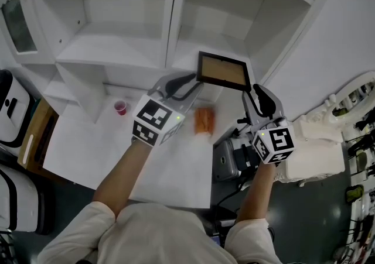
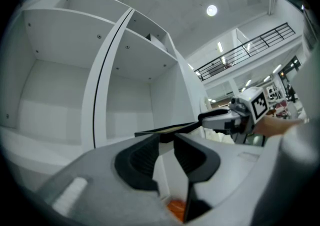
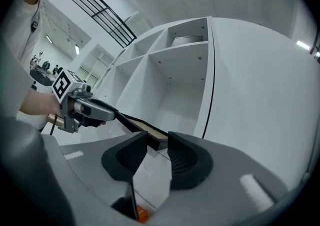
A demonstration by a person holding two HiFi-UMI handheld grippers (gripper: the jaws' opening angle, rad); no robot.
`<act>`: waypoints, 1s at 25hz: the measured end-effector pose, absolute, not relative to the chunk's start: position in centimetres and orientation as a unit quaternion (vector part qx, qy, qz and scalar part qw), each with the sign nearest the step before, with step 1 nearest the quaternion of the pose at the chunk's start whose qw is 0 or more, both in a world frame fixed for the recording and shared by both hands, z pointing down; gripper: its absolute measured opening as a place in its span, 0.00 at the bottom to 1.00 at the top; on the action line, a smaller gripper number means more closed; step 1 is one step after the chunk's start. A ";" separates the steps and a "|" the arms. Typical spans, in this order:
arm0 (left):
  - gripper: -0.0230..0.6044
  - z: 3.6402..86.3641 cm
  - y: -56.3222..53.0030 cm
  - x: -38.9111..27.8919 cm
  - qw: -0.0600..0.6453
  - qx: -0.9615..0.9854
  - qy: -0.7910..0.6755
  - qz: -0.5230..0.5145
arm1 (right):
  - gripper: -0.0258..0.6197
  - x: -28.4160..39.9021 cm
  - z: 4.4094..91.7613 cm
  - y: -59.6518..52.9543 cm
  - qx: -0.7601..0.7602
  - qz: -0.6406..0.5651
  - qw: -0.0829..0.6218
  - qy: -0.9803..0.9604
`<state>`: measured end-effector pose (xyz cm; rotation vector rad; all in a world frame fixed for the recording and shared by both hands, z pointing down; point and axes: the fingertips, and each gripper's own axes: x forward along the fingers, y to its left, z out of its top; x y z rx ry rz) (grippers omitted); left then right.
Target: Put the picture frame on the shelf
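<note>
You held the picture frame (image 1: pixel 222 71) in the air, tilted, just in front of the right-hand column of the white shelf (image 1: pixel 173 11). Your left gripper (image 1: pixel 192 80) was clamped on the frame's left edge, and your right gripper (image 1: pixel 255 92) was closed on its right corner.

Between left tool (image 1: pixel 190 79) and right tool (image 1: pixel 252 91), picture frame (image 1: pixel 222 71) fronts shelf (image 1: pixel 170 17).
</note>
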<state>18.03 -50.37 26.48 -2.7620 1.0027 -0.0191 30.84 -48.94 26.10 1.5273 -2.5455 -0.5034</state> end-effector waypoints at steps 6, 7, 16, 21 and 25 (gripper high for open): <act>0.14 26.5 -51.2 17.8 0.117 -0.926 0.359 -0.015 | 0.23 30.3 26.4 -49.8 0.516 -0.170 0.083 -0.835; 0.14 26.5 -51.3 17.7 0.116 -0.925 0.362 -0.017 | 0.22 30.1 26.4 -50.0 0.517 -0.171 0.086 -0.834; 0.12 26.4 -52.4 16.7 0.117 -0.909 0.399 -0.021 | 0.20 29.5 26.2 -51.1 0.523 -0.176 0.115 -0.826; 0.04 26.0 -53.4 16.2 0.118 -0.903 0.413 -0.021 | 0.17 29.4 26.1 -51.6 0.528 -0.171 0.121 -0.823; 0.04 25.8 -53.6 16.2 0.118 -0.904 0.411 -0.029 | 0.14 29.2 25.8 -52.2 0.540 -0.163 0.126 -0.816</act>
